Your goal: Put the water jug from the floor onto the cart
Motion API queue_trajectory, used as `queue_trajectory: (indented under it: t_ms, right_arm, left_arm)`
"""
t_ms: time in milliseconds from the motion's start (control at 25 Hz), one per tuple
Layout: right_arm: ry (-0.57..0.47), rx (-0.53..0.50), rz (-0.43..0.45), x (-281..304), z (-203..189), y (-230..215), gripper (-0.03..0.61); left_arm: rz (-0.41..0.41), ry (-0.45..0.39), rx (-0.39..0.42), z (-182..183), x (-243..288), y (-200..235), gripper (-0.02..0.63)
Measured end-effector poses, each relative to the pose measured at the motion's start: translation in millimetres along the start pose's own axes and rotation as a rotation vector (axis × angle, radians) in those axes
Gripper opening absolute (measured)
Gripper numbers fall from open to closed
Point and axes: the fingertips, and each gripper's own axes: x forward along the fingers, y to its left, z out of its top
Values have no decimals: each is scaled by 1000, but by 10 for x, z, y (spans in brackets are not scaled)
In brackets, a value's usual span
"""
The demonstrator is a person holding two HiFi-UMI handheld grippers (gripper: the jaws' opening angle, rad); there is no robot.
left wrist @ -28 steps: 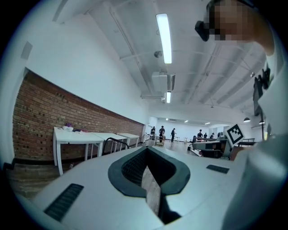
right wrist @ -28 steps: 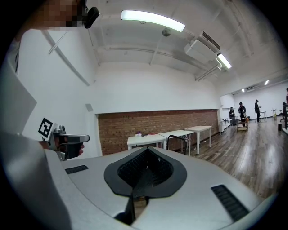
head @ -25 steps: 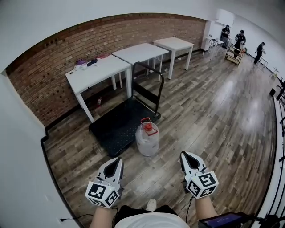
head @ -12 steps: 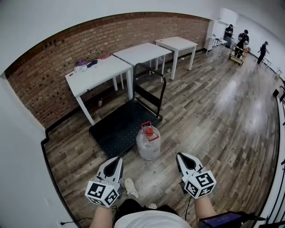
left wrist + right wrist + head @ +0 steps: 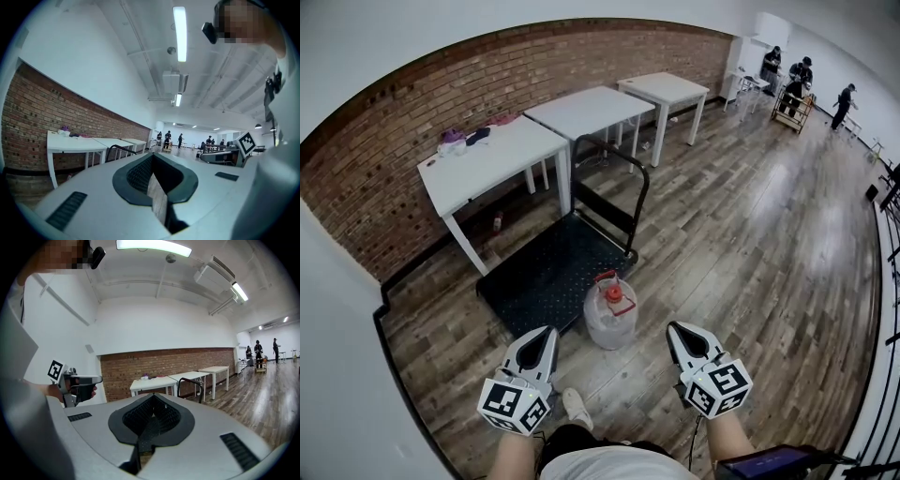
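Left gripper (image 5: 545, 335) and right gripper (image 5: 676, 330), both closed and empty, face the jug (image 5: 609, 319) ahead (likely heavy, slick; grip its red handle (image 5: 607, 278)).

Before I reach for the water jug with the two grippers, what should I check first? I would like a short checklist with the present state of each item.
1. The water jug stands upright on the floor, red cap on: ok.
2. The cart has free deck for the jug: ok.
3. The left gripper and right gripper are open for a grip: not ok, both shut and empty.
4. Both grippers are at the jug: not ok, both short of it.
5. How full the jug is: cannot tell.
6. The people are away from the path: ok, at the room's far end.
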Motion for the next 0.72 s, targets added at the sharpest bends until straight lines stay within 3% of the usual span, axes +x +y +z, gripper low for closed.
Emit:
queue_trajectory:
  t_ms: [440,720]
  right_arm:
    - [13,-11,-29,1215,276,66,2]
    - [43,-23,-19,1691,290,85,2]
  left_arm:
    - [-22,35,-32,83,613,1141,-2]
    - [-23,47,-43,81,840,1524,-2]
